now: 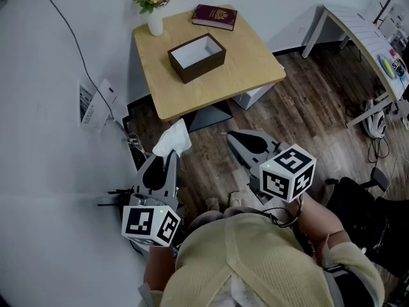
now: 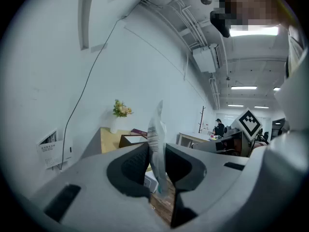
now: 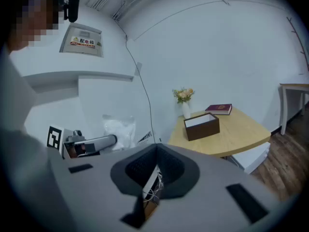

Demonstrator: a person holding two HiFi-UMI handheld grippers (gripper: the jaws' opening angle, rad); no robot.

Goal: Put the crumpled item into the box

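The crumpled item (image 1: 172,139) is a white crinkled plastic wrapper, and my left gripper (image 1: 168,157) is shut on it over the floor, short of the table's near edge. In the left gripper view the wrapper (image 2: 157,127) stands upright between the closed jaws of the left gripper (image 2: 157,151). The box (image 1: 197,56) is dark brown with a white inside, and it sits open on the wooden table (image 1: 255,66). My right gripper (image 1: 232,136) hangs to the right with its jaws shut and nothing in them. The right gripper view shows the box (image 3: 202,126) ahead of the right gripper (image 3: 157,147), and the wrapper (image 3: 119,132) at the left.
A red book (image 1: 215,16) and a white vase of flowers (image 1: 153,8) stand at the table's far side. A white wall with paper labels (image 1: 89,104) runs along the left. Cables (image 1: 131,142) lie by the table's foot. A white desk (image 1: 358,27) stands at the far right.
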